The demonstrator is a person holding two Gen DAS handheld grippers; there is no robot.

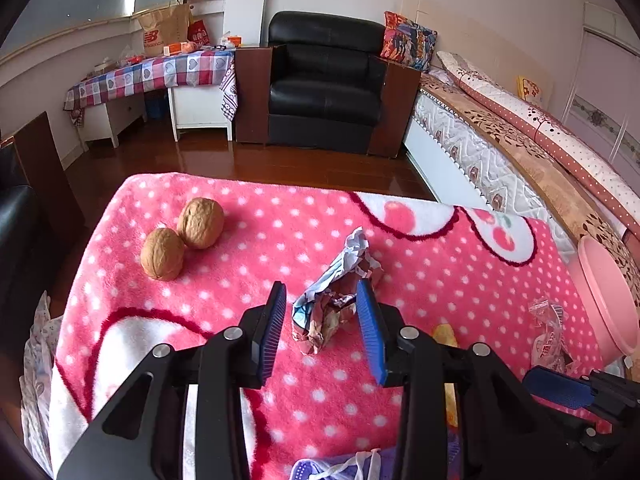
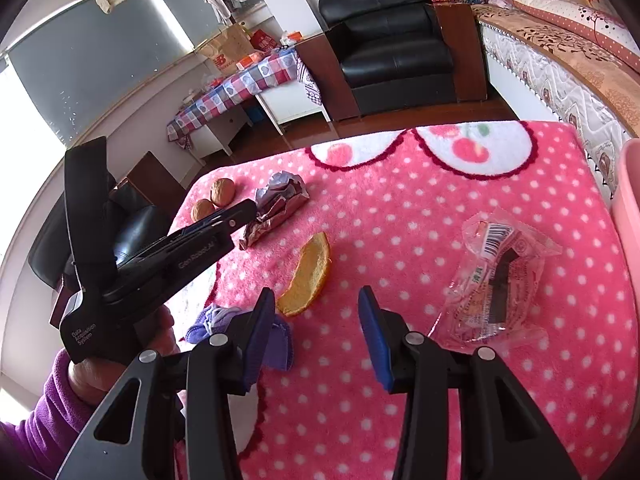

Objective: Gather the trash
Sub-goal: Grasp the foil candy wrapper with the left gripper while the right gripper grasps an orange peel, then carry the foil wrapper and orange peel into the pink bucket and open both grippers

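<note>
Crumpled wrapper (image 1: 334,300) between open left claw (image 1: 322,294), seemingly untouched, walnuts (image 1: 182,238) nearby

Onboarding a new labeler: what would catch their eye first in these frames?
The pink polka-dot blanket fills both views. At its middle a crumpled foil wrapper sits between the open blue pads of the left gripper, not yet pinched. Two walnuts lie at the far left, an orange peel and a clear plastic wrapper lie ahead of the open right gripper.

Walnuts (image 1: 182,238) crowd the blanket's (image 1: 280,240) left — middle lies free.
</note>
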